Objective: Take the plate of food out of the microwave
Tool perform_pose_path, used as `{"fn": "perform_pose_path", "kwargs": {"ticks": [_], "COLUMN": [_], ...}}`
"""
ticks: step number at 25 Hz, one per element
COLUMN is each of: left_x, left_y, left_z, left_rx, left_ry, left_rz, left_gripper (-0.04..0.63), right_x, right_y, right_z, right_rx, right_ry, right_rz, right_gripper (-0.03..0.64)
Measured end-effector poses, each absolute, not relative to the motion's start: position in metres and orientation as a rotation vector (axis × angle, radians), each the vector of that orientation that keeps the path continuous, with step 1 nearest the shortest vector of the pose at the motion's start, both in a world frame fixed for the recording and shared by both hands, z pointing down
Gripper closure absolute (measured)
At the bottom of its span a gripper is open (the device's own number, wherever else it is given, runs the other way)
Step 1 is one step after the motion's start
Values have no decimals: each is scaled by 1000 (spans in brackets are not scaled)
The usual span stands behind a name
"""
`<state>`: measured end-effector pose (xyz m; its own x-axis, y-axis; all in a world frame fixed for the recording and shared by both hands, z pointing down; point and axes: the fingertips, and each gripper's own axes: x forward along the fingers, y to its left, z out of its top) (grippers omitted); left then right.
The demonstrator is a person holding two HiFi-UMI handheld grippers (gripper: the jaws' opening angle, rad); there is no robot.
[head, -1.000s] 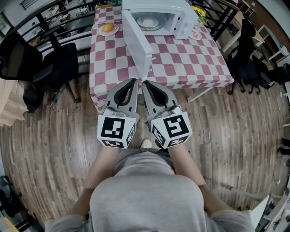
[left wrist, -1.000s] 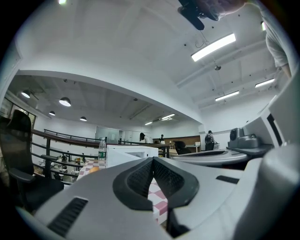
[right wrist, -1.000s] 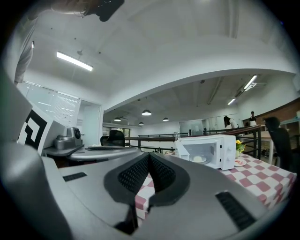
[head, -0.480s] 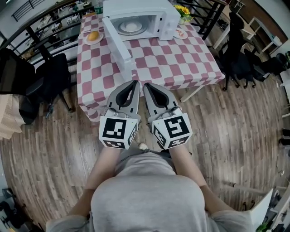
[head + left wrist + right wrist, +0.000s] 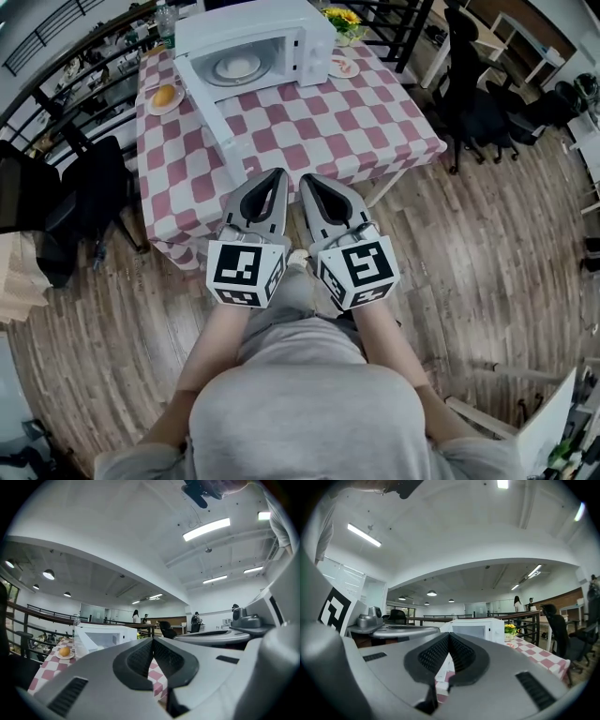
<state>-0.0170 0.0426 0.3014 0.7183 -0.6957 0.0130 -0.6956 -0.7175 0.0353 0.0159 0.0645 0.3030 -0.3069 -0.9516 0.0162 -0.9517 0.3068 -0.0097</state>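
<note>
Bright, even indoor light. Above my left gripper [image 5: 153, 639] a ceiling strip [image 5: 206, 528] glares white; round lamps [image 5: 431, 593] glow past my right gripper [image 5: 449, 634]. My jaws, close to the lens, look soft and swollen; the room beyond is sharper. Edges bend hard, corners go black. Floor [image 5: 487, 262] shadows are faint.
</note>
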Motion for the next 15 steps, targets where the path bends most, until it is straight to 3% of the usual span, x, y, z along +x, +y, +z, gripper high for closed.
{"fn": "perform_pose_path", "kwargs": {"ticks": [15], "left_x": [50], "left_y": [-24], "left_z": [311], "left_rx": [2844], "left_ry": [-1202], "left_rz": [18], "left_gripper": [594], "right_x": [85], "right_y": [10], "right_z": [312], "right_rx": [1857], "right_ry": [-2491], "right_rz": [30], "right_gripper": [594]}}
